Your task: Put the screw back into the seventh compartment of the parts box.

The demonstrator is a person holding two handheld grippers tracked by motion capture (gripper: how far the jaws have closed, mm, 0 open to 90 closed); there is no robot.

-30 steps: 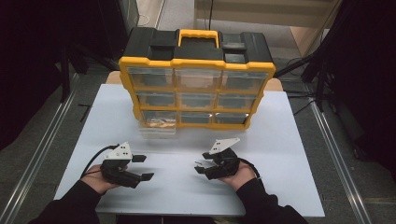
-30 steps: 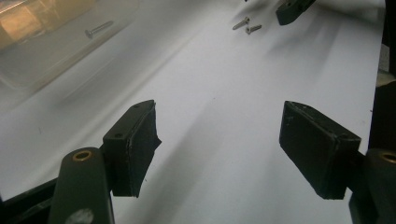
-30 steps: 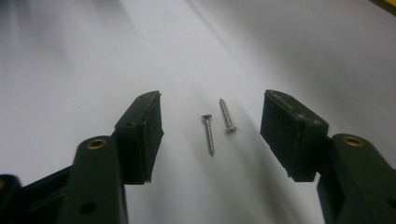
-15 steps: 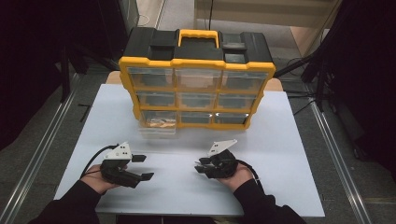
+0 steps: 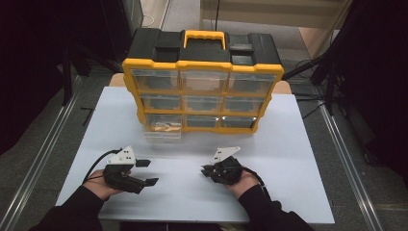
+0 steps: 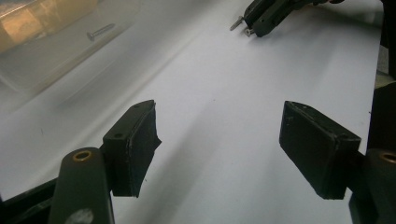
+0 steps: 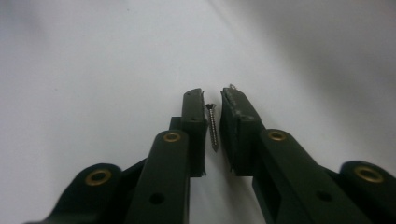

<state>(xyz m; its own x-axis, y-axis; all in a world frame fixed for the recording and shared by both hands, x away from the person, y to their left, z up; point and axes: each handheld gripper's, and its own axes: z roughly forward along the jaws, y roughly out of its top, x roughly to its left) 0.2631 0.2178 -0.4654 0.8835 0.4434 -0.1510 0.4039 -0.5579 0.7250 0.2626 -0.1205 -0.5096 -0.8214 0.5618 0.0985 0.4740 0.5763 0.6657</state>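
Note:
A small metal screw point(image 7: 212, 126) lies on the white table point(image 5: 192, 192), between the jaws of my right gripper point(image 7: 212, 100). Those jaws have just been closing and now stand a narrow slit apart. The screw's head is against one pad, and a thin gap shows at the other pad. In the high view the right gripper point(image 5: 206, 171) rests low on the table at front right, pointing left. My left gripper point(image 5: 146, 172) lies at front left, open, with only bare table between its pads point(image 6: 135, 140). From the left gripper view, the right gripper point(image 6: 250, 25) shows far off with the screw point(image 6: 236, 23) at its tip.
A yellow and black organizer point(image 5: 202, 91) with clear drawers stands upright at the back of the table. One clear drawer point(image 5: 162, 132) lies pulled out in front of it, with a screw point(image 6: 100, 31) inside. Dark floor and rails flank the table.
The right gripper's jaws have closed from wide apart to a narrow slit around the screw. The left gripper and its hand have stayed put.

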